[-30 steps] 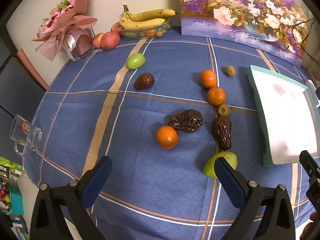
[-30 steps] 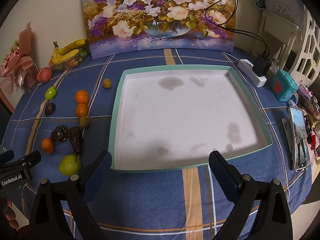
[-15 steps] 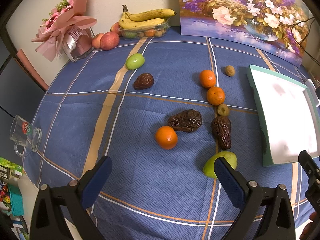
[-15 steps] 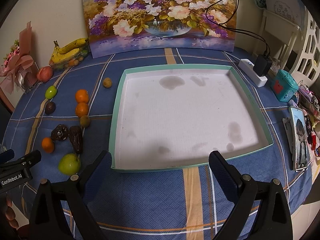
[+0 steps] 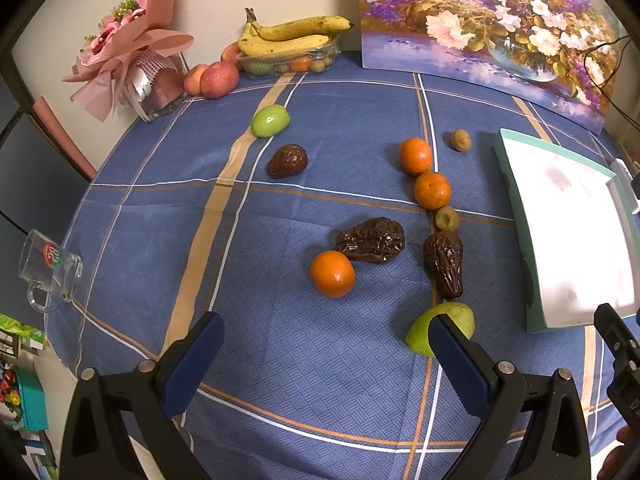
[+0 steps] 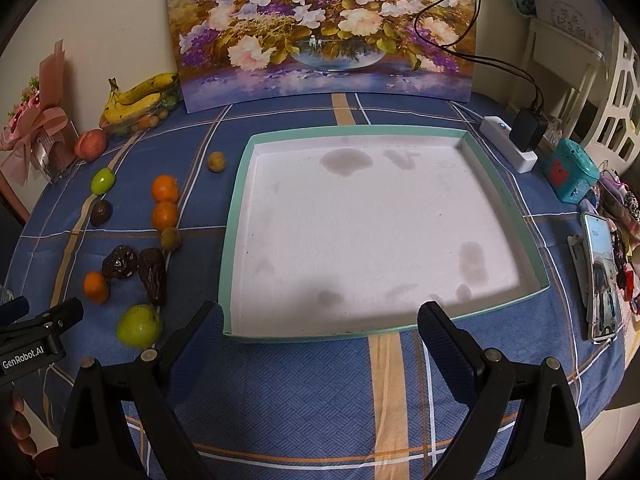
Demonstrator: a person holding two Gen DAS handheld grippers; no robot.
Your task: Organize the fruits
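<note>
We hold the left gripper [image 5: 324, 354] low over a blue plaid tablecloth [image 5: 280, 340], its blue-padded fingers spread wide with nothing between them. Scattered ahead of it lie the fruits: a near orange [image 5: 332, 274] touching a wrinkled dark date-like fruit [image 5: 371, 240], a second dark wrinkled fruit [image 5: 445, 262] standing lengthwise just beside, and a green pear-like fruit [image 5: 424, 334] partly hidden behind the gripper's right finger. Farther back, two more oranges [image 5: 416, 156] [image 5: 432, 190] sit in a line with a small brownish-green fruit [image 5: 447, 218] just below them, a small tan fruit [image 5: 460, 140] off to their right, and a green apple-like fruit [image 5: 270, 120] and a third dark fruit [image 5: 287, 161] to the left.

Our right gripper [image 6: 320, 340] hovers at the near edge of the mint-rimmed white tray [image 6: 236, 216], equally wide open and gripping nothing. The tray holds no fruit; only dark stains mark its floor. It lies to the right of the fruit cluster, apart from every piece.

Against the wall stand a floral painting [image 6: 320, 28], a clear container topped with bananas [image 5: 292, 38], red apples [image 5: 219, 79] and a pink-wrapped bouquet [image 5: 132, 54]. A glass mug [image 5: 50, 270] lies at the cloth's left edge; a phone [image 6: 602, 276] rests on the right.
</note>
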